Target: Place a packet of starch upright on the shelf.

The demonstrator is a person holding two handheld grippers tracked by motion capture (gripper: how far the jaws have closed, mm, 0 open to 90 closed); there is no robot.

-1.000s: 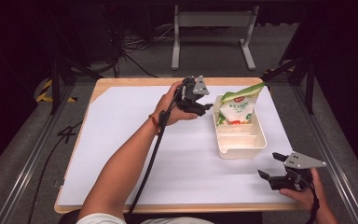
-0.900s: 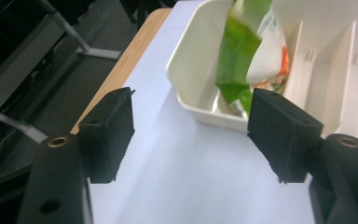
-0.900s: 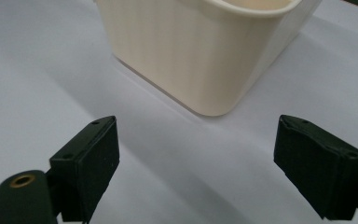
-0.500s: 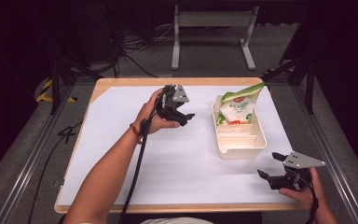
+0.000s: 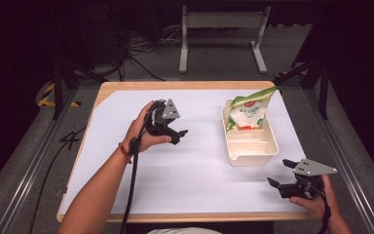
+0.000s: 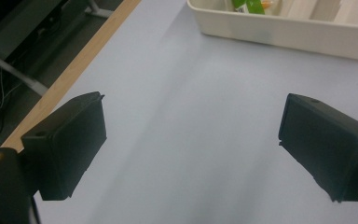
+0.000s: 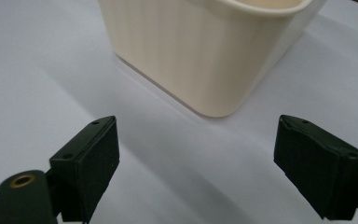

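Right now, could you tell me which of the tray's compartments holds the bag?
The far compartment of the tray, the largest one, farthest from the person, holds the bag, which leans upright in it. The narrower near compartments show nothing in them.

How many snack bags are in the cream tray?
1: a green-and-white snack bag stands in the far end of the cream tray. The near compartments look empty.

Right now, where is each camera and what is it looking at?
High view: above the person's side, looking down on the table; both forearms show.
Left gripper view: rides the left gripper, facing the tray; its open jaws show.
Right gripper view: rides the right gripper, facing the tray's corner; open jaws.
All share the tray.
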